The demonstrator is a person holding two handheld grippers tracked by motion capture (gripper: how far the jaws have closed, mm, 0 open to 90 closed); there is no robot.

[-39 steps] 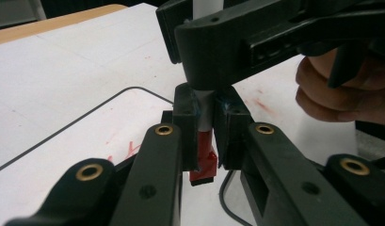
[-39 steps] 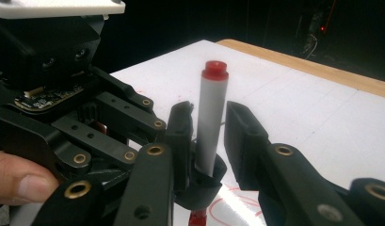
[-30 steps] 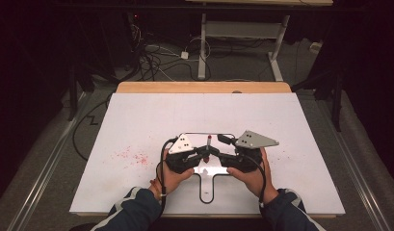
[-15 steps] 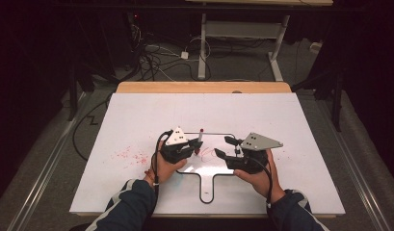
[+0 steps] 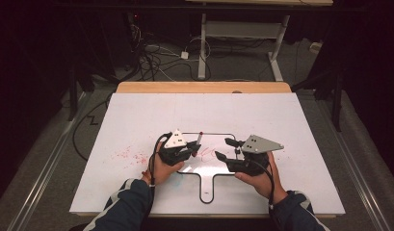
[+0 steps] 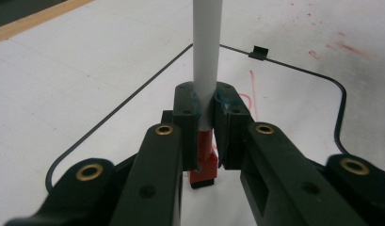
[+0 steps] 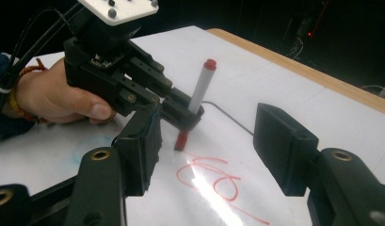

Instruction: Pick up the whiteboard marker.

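A marker (image 6: pixel 207 56) with a white barrel and red ends stands nearly upright, and my left gripper (image 6: pixel 204 106) is shut on its lower part. Its red lower end (image 7: pixel 181 140) rests on a small whiteboard (image 5: pixel 211 168) with a black rim and a handle, next to a red scribble (image 7: pixel 213 178). In the high view the left gripper (image 5: pixel 190 150) sits at the board's left side with the marker (image 5: pixel 199 139). My right gripper (image 5: pixel 223 149) is at the board's right side, facing the left one. Its jaws (image 7: pixel 213 146) are open, have just been opening, and hold nothing.
The board lies on a large white tabletop (image 5: pixel 137 120) with a wooden far edge (image 5: pixel 204 87). Red specks (image 5: pixel 129 155) stain the top left of the left hand. Cables (image 5: pixel 151 57) and a desk frame (image 5: pixel 242 33) lie beyond the table.
The two grippers were together over the board's middle and have drawn apart. The left one went left and down with the marker. The right one's jaws stand wider.
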